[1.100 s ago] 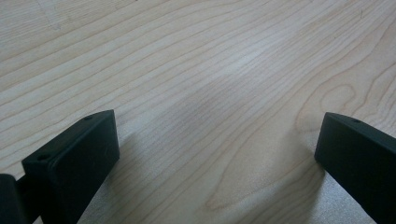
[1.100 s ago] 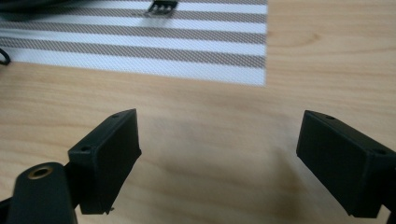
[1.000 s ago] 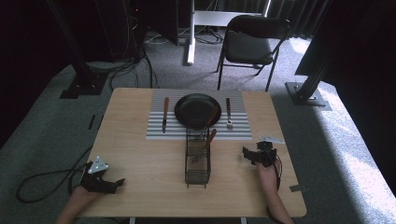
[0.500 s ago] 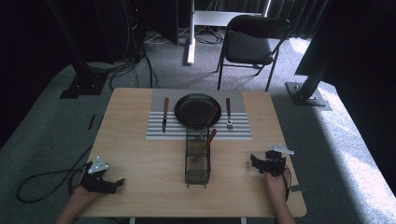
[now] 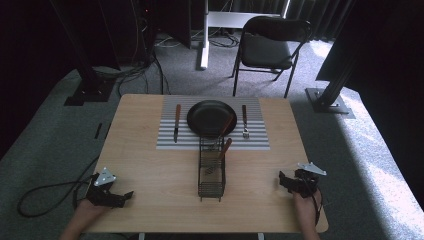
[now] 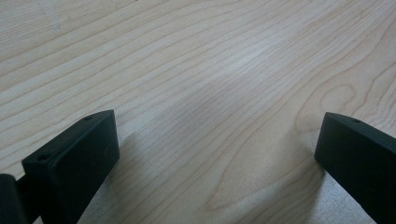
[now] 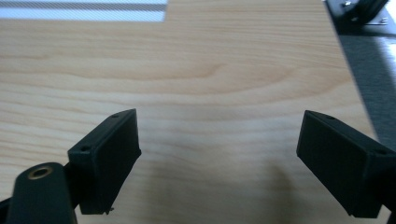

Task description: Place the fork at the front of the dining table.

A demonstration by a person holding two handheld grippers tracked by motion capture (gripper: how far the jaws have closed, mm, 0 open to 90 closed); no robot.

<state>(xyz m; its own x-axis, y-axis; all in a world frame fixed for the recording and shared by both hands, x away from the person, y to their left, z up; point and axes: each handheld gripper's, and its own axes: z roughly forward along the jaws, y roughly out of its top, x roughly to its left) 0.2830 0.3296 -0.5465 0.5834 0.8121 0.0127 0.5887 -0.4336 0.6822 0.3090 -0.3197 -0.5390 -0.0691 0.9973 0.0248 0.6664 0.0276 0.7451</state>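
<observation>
Right gripper (image 5: 296, 181) has drawn back toward the near right corner of the tabletop (image 5: 150, 165) since the earlier frames; left gripper (image 5: 111, 192) unchanged at near left. Both sets of jaws wide open, nothing held, bare wood between them. Place setting looks nearly laid: knife (image 5: 176, 121), plate (image 5: 211, 117), fork (image 5: 244, 120) on striped mat (image 5: 260, 140). Wire caddy (image 5: 211, 172) at centre, well apart from both grippers, with wooden-handled utensils (image 5: 224, 148) standing in it. Those likely remain.
</observation>
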